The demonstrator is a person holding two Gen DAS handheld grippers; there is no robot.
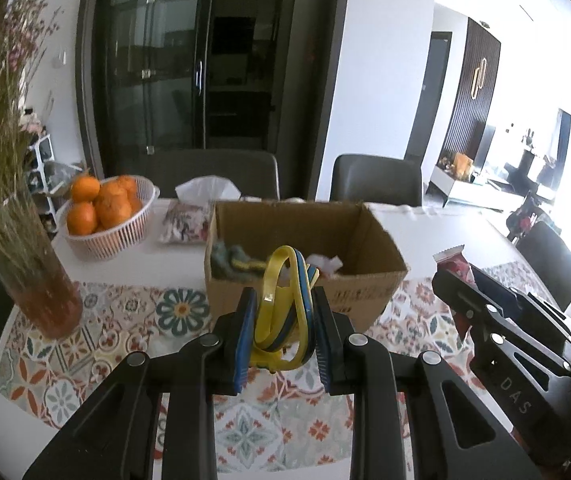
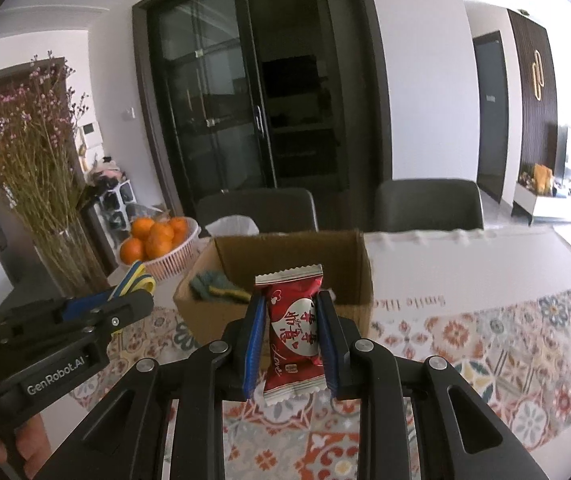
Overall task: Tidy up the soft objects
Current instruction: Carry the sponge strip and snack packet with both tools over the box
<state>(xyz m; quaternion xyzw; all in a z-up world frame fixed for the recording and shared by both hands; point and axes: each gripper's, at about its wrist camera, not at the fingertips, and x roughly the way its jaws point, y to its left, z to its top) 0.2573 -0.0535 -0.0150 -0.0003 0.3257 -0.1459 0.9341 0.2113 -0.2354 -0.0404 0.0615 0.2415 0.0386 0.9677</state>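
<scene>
I see white table (image 1: 437, 236), patterned runner (image 1: 133, 320) on it; cardboard box (image 1: 305, 292), orange basket (image 1: 105, 236), vase (image 1: 41, 292), tissue pack (image 1: 185, 220) on top.

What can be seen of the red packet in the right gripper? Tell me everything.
The red packet is a small glossy wrapper, seemingly plastic film, with silver crimped, zigzag-cut ends top and bottom. Its face shows a white heart-shaped patch with red characters, small hearts and the word "Love". It stands upright, slightly bulged, pinched at its sides between the blue pads of the right gripper, held above the patterned tablecloth just short of the cardboard box. Nothing else touches it.
</scene>
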